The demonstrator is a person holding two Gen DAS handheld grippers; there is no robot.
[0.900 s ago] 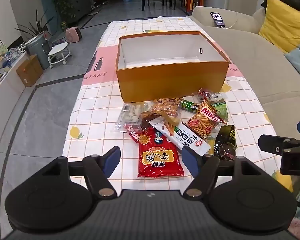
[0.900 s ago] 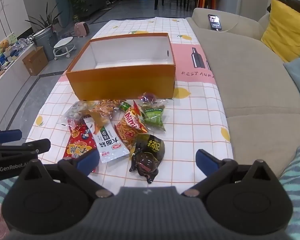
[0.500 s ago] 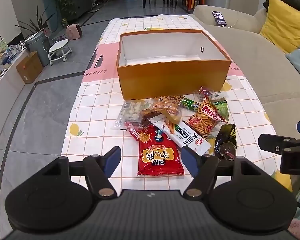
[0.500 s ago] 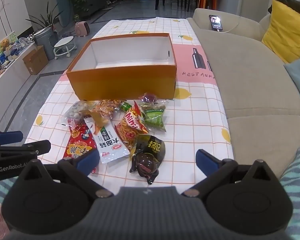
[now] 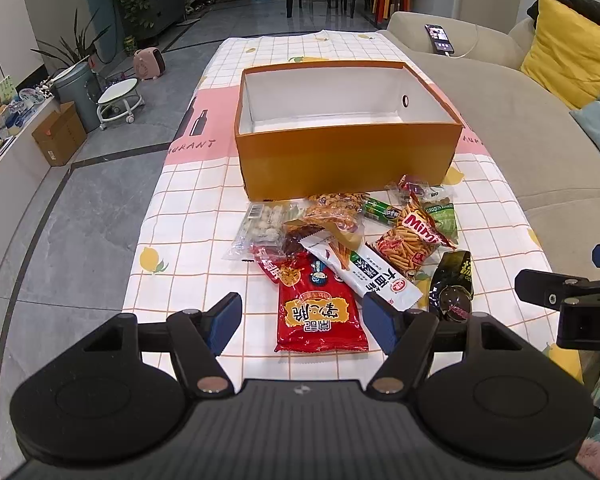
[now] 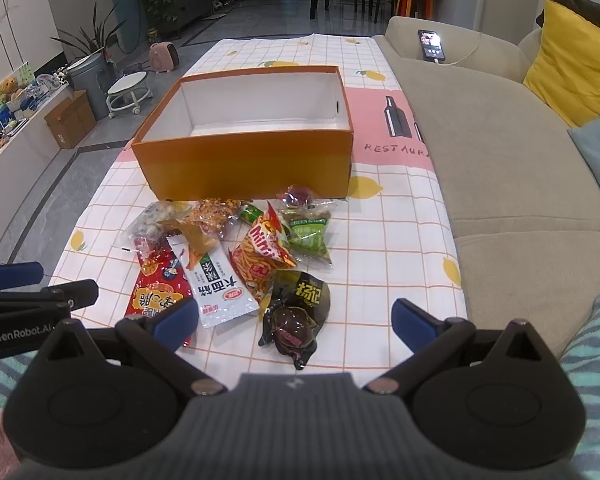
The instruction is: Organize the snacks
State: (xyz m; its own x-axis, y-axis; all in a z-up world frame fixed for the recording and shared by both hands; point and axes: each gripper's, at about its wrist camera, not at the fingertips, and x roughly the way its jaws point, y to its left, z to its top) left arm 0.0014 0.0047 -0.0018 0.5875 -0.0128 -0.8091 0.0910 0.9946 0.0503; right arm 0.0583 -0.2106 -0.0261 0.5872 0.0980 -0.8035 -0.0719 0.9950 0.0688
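1. Left hand-held gripper (image 5: 302, 318) hovering above the near edge of the surface (image 5: 188, 208), jaws standing moderately apart, gripping nothing; right hand-held gripper (image 6: 296, 320) hovering alongside, jaws spread wide, likewise empty.
2. Sitting beyond the snack pile: orange box (image 5: 348, 160), open-topped, white inside, nothing showing in the part visible, probably stiff cardboard; near wall touching or just short of the farthest packets.
3. Lying nearest the left jaws: red packet (image 5: 320, 320), flat, glossy, likely light and slippery; probably best pinching across a crimped end seam rather than the slick face.
4. Overlapping the red packet's far corner: white long packet (image 5: 364, 272), lying diagonally, looking soft and bendable; likely drooping if taken at one end, so mid-length seeming safer.
5. Leaning against the green packet (image 6: 310, 234): orange stick-snack bag (image 6: 264, 256), puffed, contents likely brittle, calling for a gentle pinch at the top seam.
6. Lying nearest the right jaws: dark packet (image 6: 296, 316), crinkled, with a bulging lump inside; flat upper end looking easiest to catch.
7. Crowding by the box: clear bag of pale pieces (image 5: 262, 226) and smaller wrapped bits, overlapping.
8. Leaving open room: bare cloth right of the pile towards the sofa (image 6: 500, 168); box wall needing clearing on each lift.
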